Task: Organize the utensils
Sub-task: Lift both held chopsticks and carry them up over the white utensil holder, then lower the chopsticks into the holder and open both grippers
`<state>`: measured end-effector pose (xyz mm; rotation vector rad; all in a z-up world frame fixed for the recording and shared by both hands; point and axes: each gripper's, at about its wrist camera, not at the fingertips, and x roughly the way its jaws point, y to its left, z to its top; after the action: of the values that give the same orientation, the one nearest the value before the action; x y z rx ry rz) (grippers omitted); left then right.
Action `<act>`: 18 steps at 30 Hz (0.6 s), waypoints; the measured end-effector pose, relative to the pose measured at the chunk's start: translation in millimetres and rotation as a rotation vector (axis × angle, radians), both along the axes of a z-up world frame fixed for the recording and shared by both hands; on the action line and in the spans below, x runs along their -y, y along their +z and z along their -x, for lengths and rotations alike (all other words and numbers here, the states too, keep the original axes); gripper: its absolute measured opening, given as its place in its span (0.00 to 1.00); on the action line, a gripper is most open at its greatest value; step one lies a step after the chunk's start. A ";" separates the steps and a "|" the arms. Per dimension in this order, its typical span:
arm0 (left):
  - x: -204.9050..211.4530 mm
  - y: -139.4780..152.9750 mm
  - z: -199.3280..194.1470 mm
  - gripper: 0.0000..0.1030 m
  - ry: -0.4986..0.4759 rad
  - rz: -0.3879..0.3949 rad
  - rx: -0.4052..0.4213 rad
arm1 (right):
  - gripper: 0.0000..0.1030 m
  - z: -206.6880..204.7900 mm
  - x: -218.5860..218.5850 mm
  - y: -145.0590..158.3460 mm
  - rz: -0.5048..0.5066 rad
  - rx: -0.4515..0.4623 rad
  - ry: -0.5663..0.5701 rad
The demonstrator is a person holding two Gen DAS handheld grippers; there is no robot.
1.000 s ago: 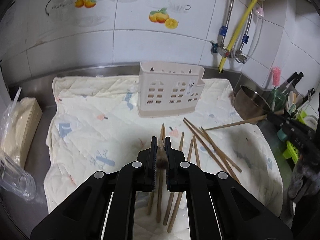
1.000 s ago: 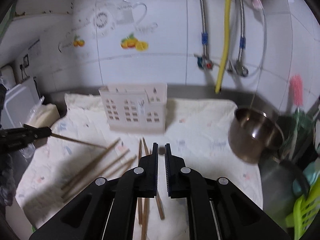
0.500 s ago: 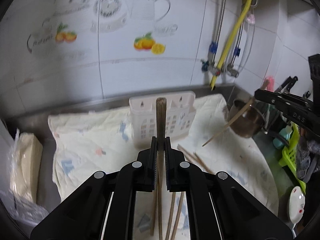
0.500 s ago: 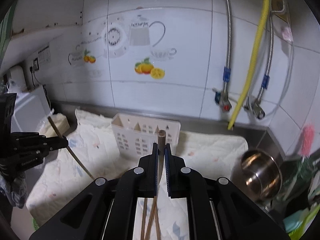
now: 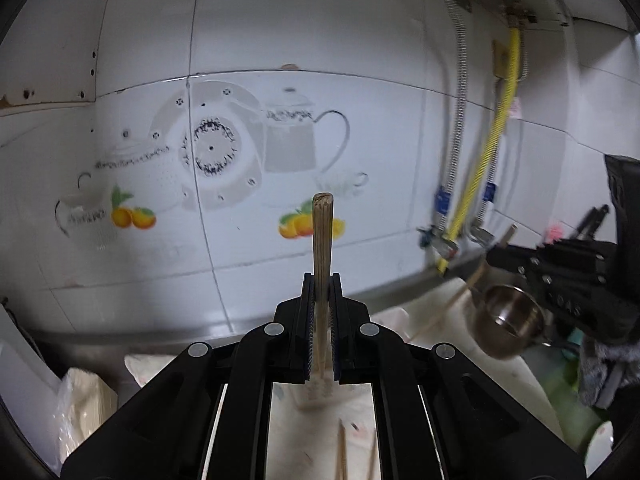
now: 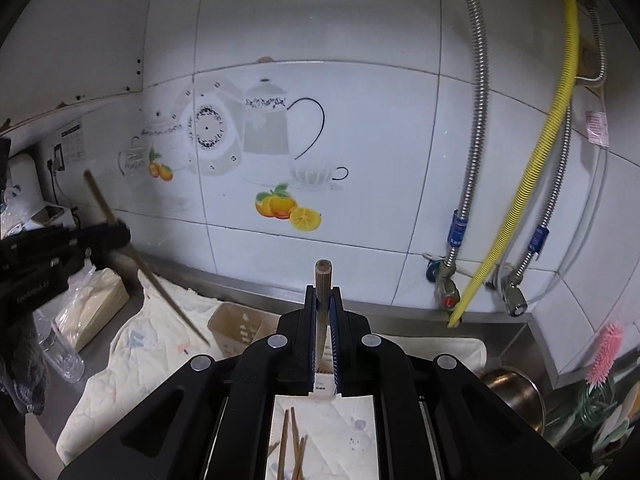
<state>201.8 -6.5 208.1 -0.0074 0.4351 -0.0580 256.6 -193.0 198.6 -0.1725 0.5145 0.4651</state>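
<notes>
Chopsticks up: left gripper (image 5: 321,312) clamps one chopstick (image 5: 322,240), right gripper (image 6: 324,320) pinches another (image 6: 322,292), so tips should drop straight into the holder (image 6: 236,330), lower centre.

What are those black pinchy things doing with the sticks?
A person is tidying chopsticks with a pair of tongs in each hand. The left tongs are shut on one wooden chopstick, and the right tongs are shut on another chopstick. Both are held up in front of the tiled wall. Below sit the cream holder and a cloth, where more loose chopsticks wait.
</notes>
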 end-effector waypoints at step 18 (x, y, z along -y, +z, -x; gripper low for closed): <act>-32.5 -68.1 -64.9 0.06 0.058 0.075 -0.132 | 0.06 -46.1 -15.5 -50.9 0.052 -0.088 -0.027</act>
<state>266.8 26.0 139.9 -0.0982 0.5638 -0.0163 302.7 -177.5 147.7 -0.1955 0.6151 0.4349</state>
